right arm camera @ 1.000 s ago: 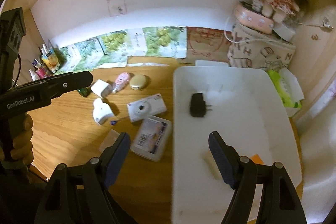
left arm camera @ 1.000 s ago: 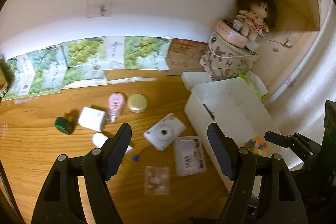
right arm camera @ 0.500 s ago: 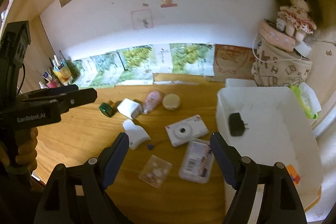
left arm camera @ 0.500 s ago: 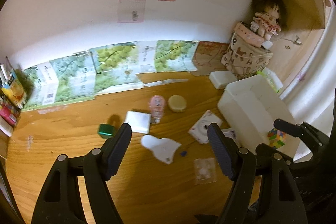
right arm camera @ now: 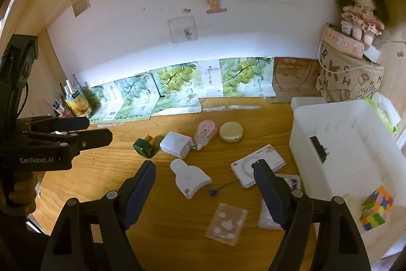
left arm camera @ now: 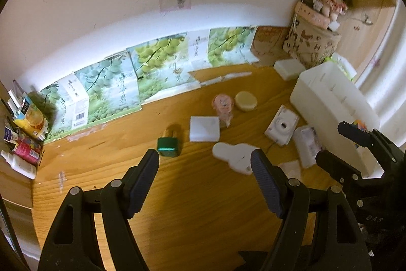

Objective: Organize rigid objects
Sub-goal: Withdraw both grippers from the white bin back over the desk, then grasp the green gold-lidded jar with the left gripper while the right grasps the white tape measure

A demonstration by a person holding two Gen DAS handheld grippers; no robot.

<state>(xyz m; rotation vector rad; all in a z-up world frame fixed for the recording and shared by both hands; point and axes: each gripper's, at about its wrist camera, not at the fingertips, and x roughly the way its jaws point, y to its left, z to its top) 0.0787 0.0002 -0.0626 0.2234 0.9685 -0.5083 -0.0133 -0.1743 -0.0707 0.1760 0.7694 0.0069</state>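
Here, both claws, left (left arm camera: 204,161) and right (right arm camera: 203,175), are held wide and empty above the desk (right arm camera: 177,225); a reach for the scattered camera (right arm camera: 257,164), bound for the white bin (right arm camera: 337,144), is judged next.

Warm, dim yellowish light fills both views. A bright band glows low on the wall (right arm camera: 157,52) beyond the tongs. Small things ahead throw short soft shadows on the tabletop (left arm camera: 203,207). Edges bow and darken; the left view smears slightly.
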